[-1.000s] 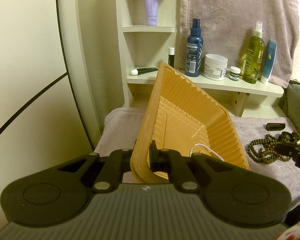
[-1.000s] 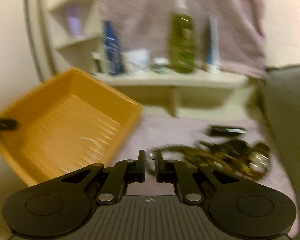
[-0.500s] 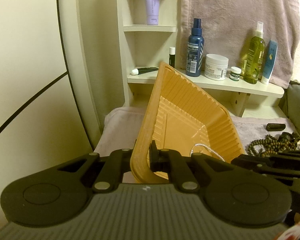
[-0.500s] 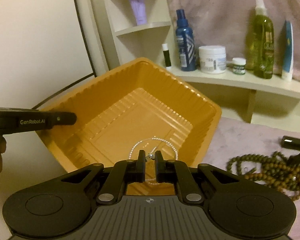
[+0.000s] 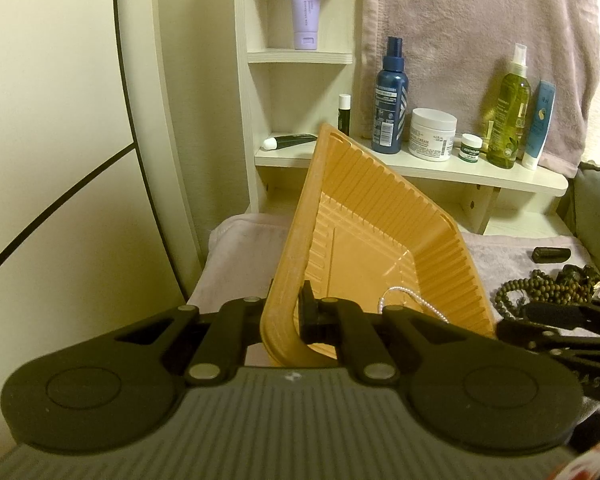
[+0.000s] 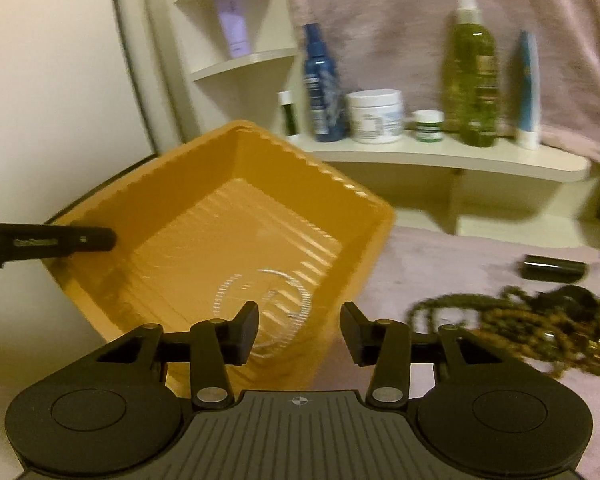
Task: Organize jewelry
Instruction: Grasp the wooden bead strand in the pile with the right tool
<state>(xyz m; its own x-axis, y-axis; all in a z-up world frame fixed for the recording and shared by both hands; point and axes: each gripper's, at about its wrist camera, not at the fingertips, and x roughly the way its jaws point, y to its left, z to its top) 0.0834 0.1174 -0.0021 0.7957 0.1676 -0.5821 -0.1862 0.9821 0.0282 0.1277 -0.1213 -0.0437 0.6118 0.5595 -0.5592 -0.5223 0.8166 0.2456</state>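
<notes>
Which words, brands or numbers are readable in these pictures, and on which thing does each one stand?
"CREAM": white jar, second line of its label; the other lines are too small.
Left claw: its white print is blurred and unreadable.
Blue bottle, green bottle, purple tube, small jar, blue tube: print too small to read.

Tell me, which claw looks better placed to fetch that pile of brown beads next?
The right claw. It is open and empty, with the brown beads lying just to its right on the cloth. The left claw is shut on the rim of the orange tray, holding it tilted.
</notes>
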